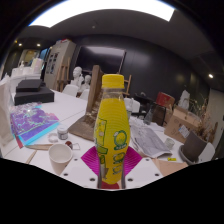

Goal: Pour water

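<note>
While level | claw (111, 172) clamps upright yellow bottle (112, 130) | white cup (61, 155) beside

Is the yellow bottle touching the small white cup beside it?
Apart. The gripper view shows bare table between the yellow bottle and the white cup.

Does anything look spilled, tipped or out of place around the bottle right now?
Nothing stands out. The yellow bottle stands upright between the gripper fingers, cap on, no liquid visible on the table. The white cup beside it sits upright. The table is cluttered, but nothing looks knocked over.
</note>
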Action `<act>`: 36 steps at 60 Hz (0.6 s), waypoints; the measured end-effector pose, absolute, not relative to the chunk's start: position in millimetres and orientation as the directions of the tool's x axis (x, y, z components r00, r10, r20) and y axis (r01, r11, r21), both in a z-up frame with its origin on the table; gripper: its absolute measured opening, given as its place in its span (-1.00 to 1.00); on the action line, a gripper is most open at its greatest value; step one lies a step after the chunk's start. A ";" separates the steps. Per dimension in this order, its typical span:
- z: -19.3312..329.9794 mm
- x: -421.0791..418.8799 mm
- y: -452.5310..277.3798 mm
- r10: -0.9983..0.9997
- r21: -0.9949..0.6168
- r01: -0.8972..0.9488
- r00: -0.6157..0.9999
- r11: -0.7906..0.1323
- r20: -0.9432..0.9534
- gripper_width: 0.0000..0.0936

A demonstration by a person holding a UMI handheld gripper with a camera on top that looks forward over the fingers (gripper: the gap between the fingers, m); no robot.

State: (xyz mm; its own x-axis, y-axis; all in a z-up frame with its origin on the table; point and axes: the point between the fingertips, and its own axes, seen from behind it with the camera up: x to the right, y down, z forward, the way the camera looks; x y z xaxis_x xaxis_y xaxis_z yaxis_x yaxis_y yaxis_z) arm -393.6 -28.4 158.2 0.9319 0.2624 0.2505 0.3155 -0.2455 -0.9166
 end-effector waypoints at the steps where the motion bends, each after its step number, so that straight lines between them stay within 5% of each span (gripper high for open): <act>1: 154.2 -392.7 -28.5 0.267 -0.921 0.298 0.936 -0.251 0.230 -0.44; 22: 69.6 -373.3 -29.0 0.259 -0.923 0.137 0.965 -0.359 0.042 -0.42; 36: 61.2 -367.2 -36.3 0.239 -0.938 0.070 0.971 -0.338 -0.014 -0.05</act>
State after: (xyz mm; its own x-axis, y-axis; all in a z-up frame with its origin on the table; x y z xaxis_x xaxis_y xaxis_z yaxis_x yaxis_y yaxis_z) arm -367.2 -36.3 61.2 0.9709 0.2391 -0.0139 0.0700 -0.3384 -0.9384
